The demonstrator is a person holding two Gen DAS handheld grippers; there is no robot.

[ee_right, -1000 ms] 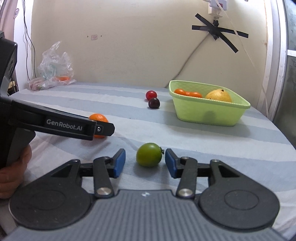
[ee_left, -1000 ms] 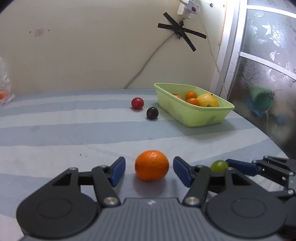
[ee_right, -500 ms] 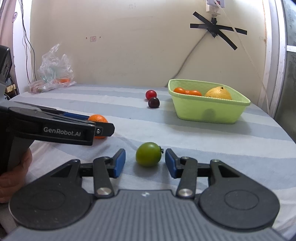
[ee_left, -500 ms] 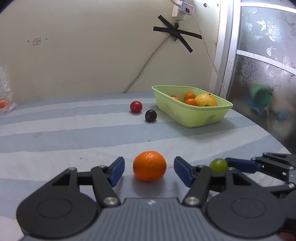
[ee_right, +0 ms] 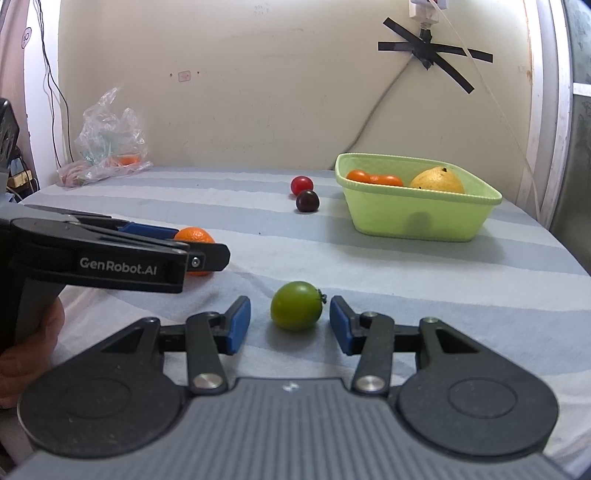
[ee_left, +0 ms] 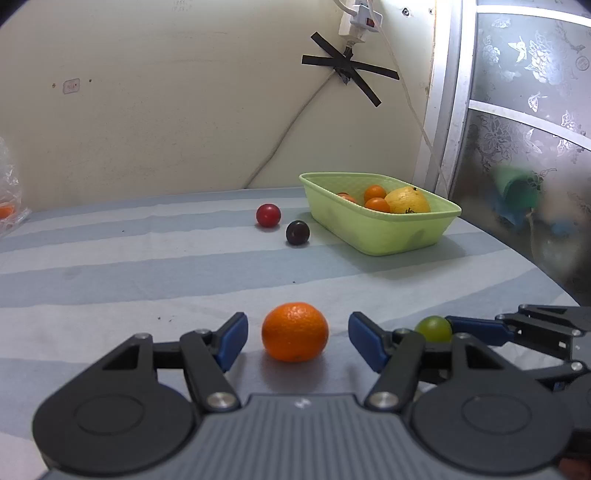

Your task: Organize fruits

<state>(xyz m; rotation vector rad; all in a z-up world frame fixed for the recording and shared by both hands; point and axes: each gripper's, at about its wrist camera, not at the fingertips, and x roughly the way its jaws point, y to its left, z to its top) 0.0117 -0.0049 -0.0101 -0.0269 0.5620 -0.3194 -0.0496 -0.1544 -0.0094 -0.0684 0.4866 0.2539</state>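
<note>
Cream wall (ee_left: 166,110) behind blue-striped tablecloth (ee_left: 147,266); black tape cross (ee_left: 351,70) pins a cable under white power strip (ee_left: 356,18); frosted floral glass panel (ee_left: 524,92) right of it.

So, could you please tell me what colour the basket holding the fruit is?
The basket is light green, seen best in the right wrist view.

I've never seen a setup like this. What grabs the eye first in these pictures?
Two things up front: an orange sitting between the open blue pads of the left hand-held gripper, and a green tomato framed the same way by the right hand-held gripper. Farther back on the striped cloth, a light green basket already holds several fruits, with a red fruit and a dark fruit loose beside it.
</note>
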